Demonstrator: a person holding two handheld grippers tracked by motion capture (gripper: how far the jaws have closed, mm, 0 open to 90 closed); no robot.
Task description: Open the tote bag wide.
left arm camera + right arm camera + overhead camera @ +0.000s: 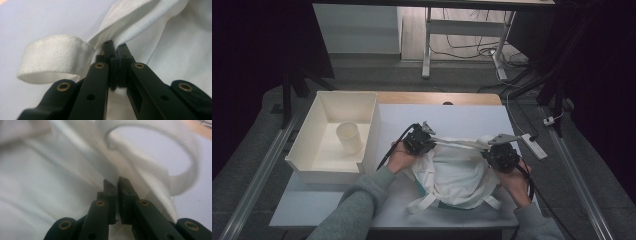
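A white cloth bag with webbing straps lies on the white table in front of the person. My left gripper is shut on the bag's upper hem, at its left corner. My right gripper is shut on the same hem at the right corner. The hem runs taut between them. In the left gripper view the jaws pinch the fabric beside a strap loop. The right gripper view is blurred. Its jaws stand almost together on the cloth, under a strap loop.
A white open box stands at the table's left with a white cup inside. A white power strip lies at the right edge. Desk legs and cables sit on the floor beyond the table.
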